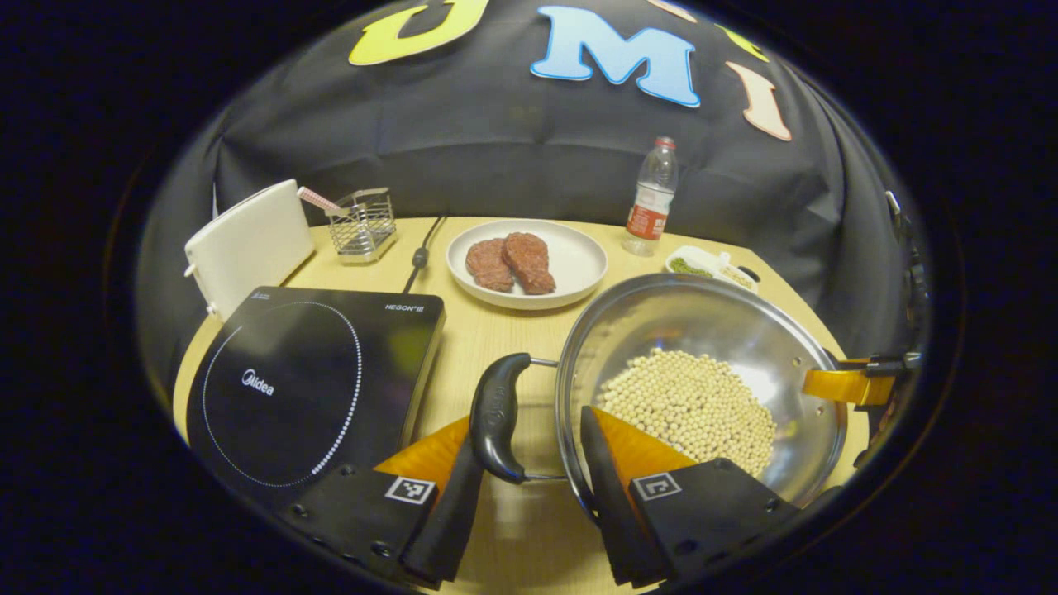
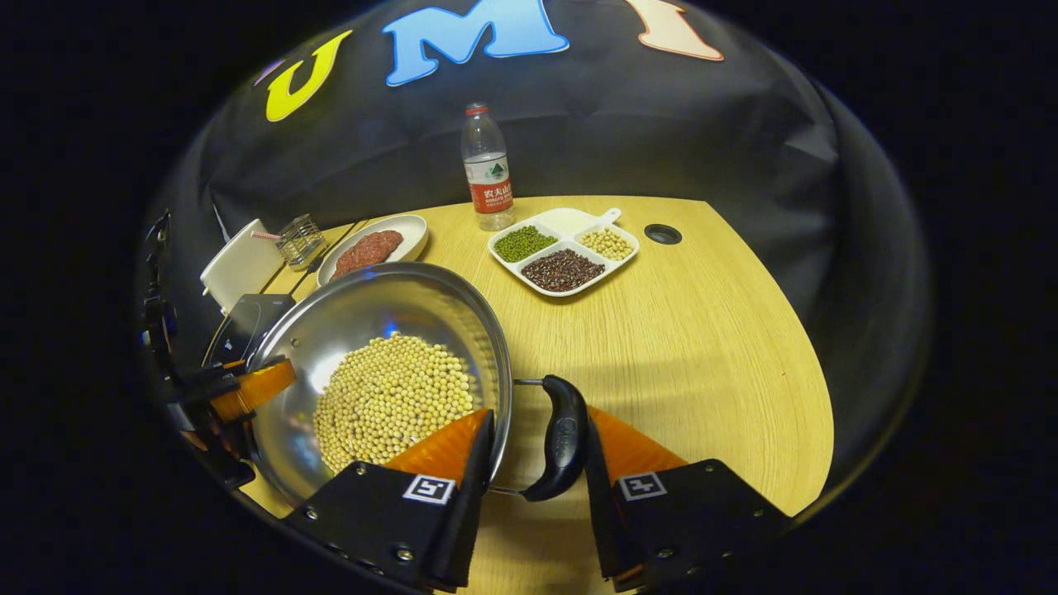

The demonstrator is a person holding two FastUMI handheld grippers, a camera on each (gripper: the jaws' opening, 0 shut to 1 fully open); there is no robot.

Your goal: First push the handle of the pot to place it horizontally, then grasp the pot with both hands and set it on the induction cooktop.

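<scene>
A pale wood-grain surface with a rounded edge and a small dark cable hole near its far side stands against a wrinkled black cloth wall that curves around it, under dim warm light

The pot is finished in polished silver metal and is filled with pale cream beans. Its two side handles are glossy black. The induction cooktop, at 9 o'clock in the left gripper view, is black, marked with a ring of white dots. The table is light yellow wood with fine grain lines. At 12 o'clock, a white plate carries reddish-brown meat. The bottle is clear, with a red cap and a red-and-white label. The white divided tray holds green, dark maroon and cream beans in separate compartments. Black-and-white square markers are printed on the tongs.
</scene>
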